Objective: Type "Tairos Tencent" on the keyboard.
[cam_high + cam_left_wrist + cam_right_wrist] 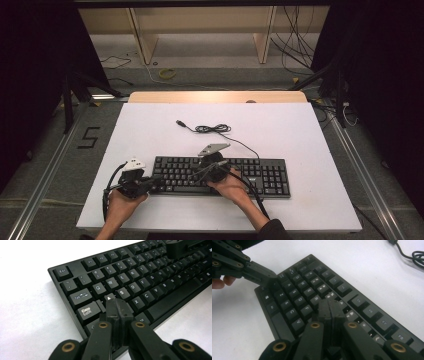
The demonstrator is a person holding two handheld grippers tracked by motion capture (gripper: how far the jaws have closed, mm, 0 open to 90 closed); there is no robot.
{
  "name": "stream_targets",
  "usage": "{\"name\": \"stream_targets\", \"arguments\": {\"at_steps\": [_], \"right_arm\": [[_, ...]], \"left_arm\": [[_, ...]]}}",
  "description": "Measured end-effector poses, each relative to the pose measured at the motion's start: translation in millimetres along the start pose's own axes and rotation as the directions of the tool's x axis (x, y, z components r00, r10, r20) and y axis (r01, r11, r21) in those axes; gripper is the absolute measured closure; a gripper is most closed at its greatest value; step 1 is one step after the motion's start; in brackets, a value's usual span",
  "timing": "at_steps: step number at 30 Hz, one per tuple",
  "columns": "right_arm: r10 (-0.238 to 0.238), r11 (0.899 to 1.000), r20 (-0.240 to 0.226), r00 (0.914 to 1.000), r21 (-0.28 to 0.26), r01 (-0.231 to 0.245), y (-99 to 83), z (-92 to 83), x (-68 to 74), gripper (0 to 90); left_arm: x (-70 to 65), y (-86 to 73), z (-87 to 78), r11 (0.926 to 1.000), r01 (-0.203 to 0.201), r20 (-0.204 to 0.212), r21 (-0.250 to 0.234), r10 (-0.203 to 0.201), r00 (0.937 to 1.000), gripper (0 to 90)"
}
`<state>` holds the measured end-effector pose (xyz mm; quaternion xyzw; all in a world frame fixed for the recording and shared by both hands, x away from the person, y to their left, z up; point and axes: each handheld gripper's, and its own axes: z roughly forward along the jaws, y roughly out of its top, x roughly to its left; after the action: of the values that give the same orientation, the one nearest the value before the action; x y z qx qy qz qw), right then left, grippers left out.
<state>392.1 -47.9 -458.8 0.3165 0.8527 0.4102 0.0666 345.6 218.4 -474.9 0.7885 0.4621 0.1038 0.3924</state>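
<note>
White tabletop (150, 130) is carrying the black keyboard (260, 175), its long axis running left to right before the person. Left gripper (155, 181), jaws pressed together and empty, is hovering by the A key (109, 297); right gripper (196, 175), likewise closed on nothing, is sitting mid-keyboard.

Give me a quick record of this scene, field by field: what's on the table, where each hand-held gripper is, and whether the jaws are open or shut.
surface: white table
main item: black keyboard, lying flat
cable: black USB cable, loosely coiled behind the keyboard, plug free
left hand-held gripper: jaws shut, tips over the A key at the keyboard's left end
right hand-held gripper: jaws shut, tips over the letter keys mid-keyboard
held items: none
</note>
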Motion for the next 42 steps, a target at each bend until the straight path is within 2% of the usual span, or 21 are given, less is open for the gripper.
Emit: {"name": "stream_targets", "arguments": {"at_steps": [5, 22, 33, 42], "right_arm": [[-0.015, 0.999, 0.010, 0.9998, 0.032, 0.014, 3.5, 11.0, 1.2, 90.0], [-0.014, 0.998, 0.018, 0.9997, 0.068, 0.013, 9.2, 29.4, 3.7, 90.0], [-0.013, 0.997, 0.016, 0.9998, 0.080, 0.011, 7.9, 33.3, 3.4, 90.0], [0.000, 0.997, 0.015, 0.9999, 0.082, -0.001, 6.4, 35.9, 2.3, 90.0]], "left_arm": [[0.9, -0.5, 1.3, 0.9999, -0.001, -0.008, 0.017, 0.001, 1.0000, 89.4], [1.6, -0.5, 3.4, 0.9996, 0.002, -0.013, 0.029, -0.002, 0.9999, 89.4], [1.9, -0.7, 5.7, 0.9987, 0.004, -0.015, 0.050, -0.003, 0.9999, 89.6], [2.7, -1.1, 5.9, 0.9989, 0.017, -0.012, 0.044, -0.017, 0.9998, 89.5]]}}
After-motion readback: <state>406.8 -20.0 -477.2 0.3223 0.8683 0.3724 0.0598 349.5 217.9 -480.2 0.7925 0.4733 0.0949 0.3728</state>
